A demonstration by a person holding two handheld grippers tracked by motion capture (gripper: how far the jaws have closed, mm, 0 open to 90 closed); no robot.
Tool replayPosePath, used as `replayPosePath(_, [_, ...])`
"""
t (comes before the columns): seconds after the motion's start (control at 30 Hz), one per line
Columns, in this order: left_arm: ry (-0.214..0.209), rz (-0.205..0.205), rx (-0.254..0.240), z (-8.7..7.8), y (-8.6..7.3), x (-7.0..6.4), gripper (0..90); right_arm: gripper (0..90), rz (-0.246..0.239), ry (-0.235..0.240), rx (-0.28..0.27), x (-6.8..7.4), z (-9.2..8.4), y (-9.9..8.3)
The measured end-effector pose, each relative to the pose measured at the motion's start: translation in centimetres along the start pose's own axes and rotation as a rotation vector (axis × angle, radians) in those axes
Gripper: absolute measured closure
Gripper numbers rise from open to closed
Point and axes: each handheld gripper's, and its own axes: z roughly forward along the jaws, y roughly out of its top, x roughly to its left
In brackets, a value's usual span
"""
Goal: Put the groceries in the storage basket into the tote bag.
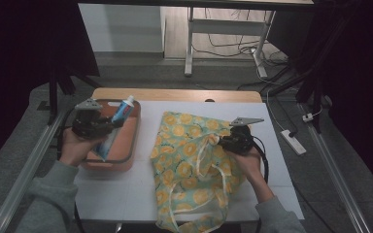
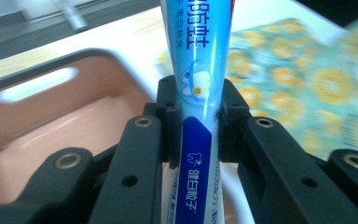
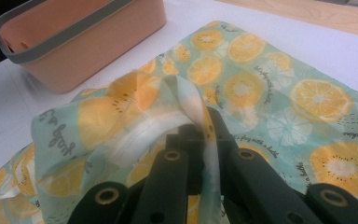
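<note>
High view: left gripper [image 1: 108, 125] pinches tube [image 1: 118, 125] above basket [image 1: 132, 145], likely bound for bag [image 1: 194, 165]; right gripper [image 1: 223, 141] clamps its edge [image 3: 200, 116], propping it open.

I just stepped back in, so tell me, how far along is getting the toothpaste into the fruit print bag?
Done: the left gripper is clamped on the toothpaste tube, lifted above the pink basket. In hand: the right gripper pinches the bag edge, holding it up. Left: carrying the tube across and into the bag.
</note>
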Motion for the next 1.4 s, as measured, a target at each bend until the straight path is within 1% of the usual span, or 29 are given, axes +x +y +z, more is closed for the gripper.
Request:
replayPosePath(0.17, [-0.126, 0.094, -0.011, 1.0, 0.2, -4.7, 75.4, 88.4, 0.002, 0.004, -0.005, 0.0, 0.0, 0.0])
replayPosePath(0.23, [-0.186, 0.128, -0.006, 1.6, 0.3, -6.5, 75.4, 88.4, 0.001, 0.003, -0.005, 0.0, 0.0, 0.0])
replayPosePath(0.3, [-0.231, 0.16, -0.004, 2.2, 0.4, -8.2, 75.4, 88.4, 0.002, 0.005, -0.006, 0.0, 0.0, 0.0])
replayPosePath(0.4, [-0.286, 0.183, -0.015, 3.2, 0.6, -10.3, 75.4, 88.4, 0.004, 0.005, -0.009, 0.0, -0.1, 0.0])
replayPosePath(0.5, [-0.323, 0.2, -0.011, 4.5, 0.7, -11.9, 75.4, 88.4, 0.008, 0.01, -0.011, 0.0, -0.2, 0.1])
replayPosePath(0.63, [-0.348, 0.233, 0.006, 6.4, 0.9, -13.8, 75.3, 88.4, 0.007, 0.01, -0.01, 0.1, -0.2, 0.1])
replayPosePath(0.73, [-0.371, 0.239, 0.027, 7.8, 0.9, -14.8, 75.3, 88.4, 0.01, 0.012, -0.013, 0.1, -0.3, 0.1])
replayPosePath(0.87, [-0.394, 0.275, 0.07, 9.4, 0.6, -16.3, 75.3, 88.4, 0.024, 0.023, -0.022, -0.1, -0.3, 0.1])
replayPosePath(0.97, [-0.407, 0.311, 0.118, 10.3, 0.1, -17.4, 75.3, 88.4, 0.033, 0.035, -0.033, -0.1, -0.5, 0.1])
replayPosePath(1.0, [-0.407, 0.325, 0.139, 10.5, -0.2, -17.6, 75.3, 88.5, 0.036, 0.04, -0.038, -0.2, -0.6, 0.2])
replayPosePath(1.13, [-0.383, 0.351, 0.209, 11.5, -1.1, -18.4, 75.2, 88.4, 0.038, 0.054, -0.059, -0.1, -1.1, 0.4])
replayPosePath(1.23, [-0.378, 0.356, 0.244, 11.8, -1.7, -18.5, 75.2, 88.4, 0.039, 0.057, -0.071, 0.0, -1.4, 0.5])
replayPosePath(1.4, [-0.357, 0.381, 0.294, 12.1, -2.3, -18.9, 75.2, 88.5, 0.034, 0.063, -0.084, 0.3, -1.8, 0.8])
